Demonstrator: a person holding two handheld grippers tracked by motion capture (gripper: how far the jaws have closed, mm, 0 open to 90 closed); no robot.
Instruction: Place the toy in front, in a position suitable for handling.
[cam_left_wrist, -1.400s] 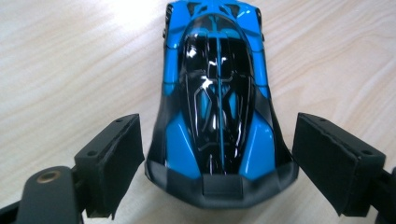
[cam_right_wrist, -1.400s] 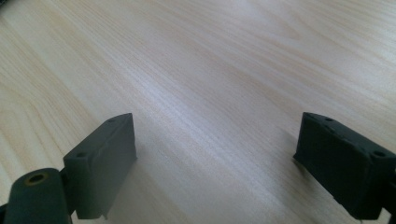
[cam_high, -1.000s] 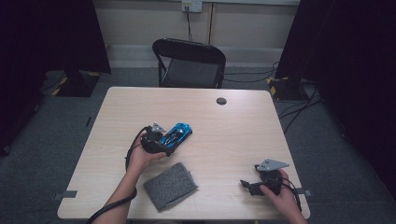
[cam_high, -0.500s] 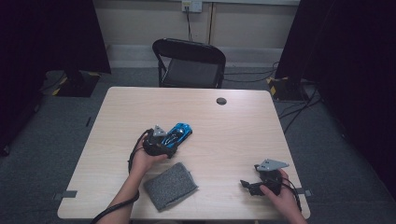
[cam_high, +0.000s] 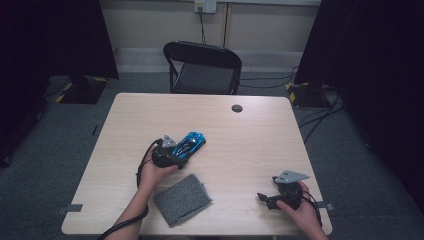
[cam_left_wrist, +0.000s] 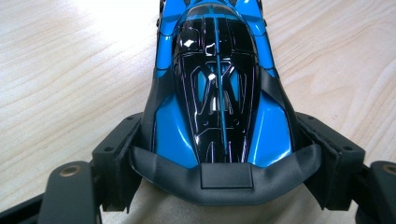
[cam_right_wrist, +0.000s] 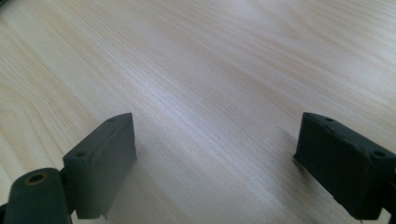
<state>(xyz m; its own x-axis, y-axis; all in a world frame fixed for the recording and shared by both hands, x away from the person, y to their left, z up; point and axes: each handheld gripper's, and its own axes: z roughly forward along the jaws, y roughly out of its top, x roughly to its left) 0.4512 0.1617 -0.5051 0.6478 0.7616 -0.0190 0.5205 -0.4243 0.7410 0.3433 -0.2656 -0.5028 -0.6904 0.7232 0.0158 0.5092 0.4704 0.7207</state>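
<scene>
**Blue toy car may slip or roll while the left gripper closes on its rear**

The left gripper (cam_high: 176, 154) is at the rear of the blue toy car (cam_high: 189, 145), which sits on the wooden table (cam_high: 250, 140) a little left of the middle. In the left gripper view the 2 jaws stand on both sides of the car's rear end (cam_left_wrist: 219, 116), just beside its black bumper. They have just been closing, with the car between them. The pads look to touch the body or to be very close to it; I cannot tell for sure that they press already.

The risks, as I judge them:

1. The car stands on wheels. If 1 pad meets it before the other, the car can roll forward or turn out of the jaws.
2. The body is glossy and gets narrower toward the front. A grip so far back may slide off when the car is lifted, and the nose may drop.
3. The grey cloth (cam_high: 182, 199) lies near, just in front of the left hand. A low move back could drag it.

The right gripper (cam_high: 274, 198) rests near the right front corner of the table. Its jaws stand apart with nothing between them (cam_right_wrist: 210, 158), well apart from the car, so it cannot catch the car if it escapes.
</scene>
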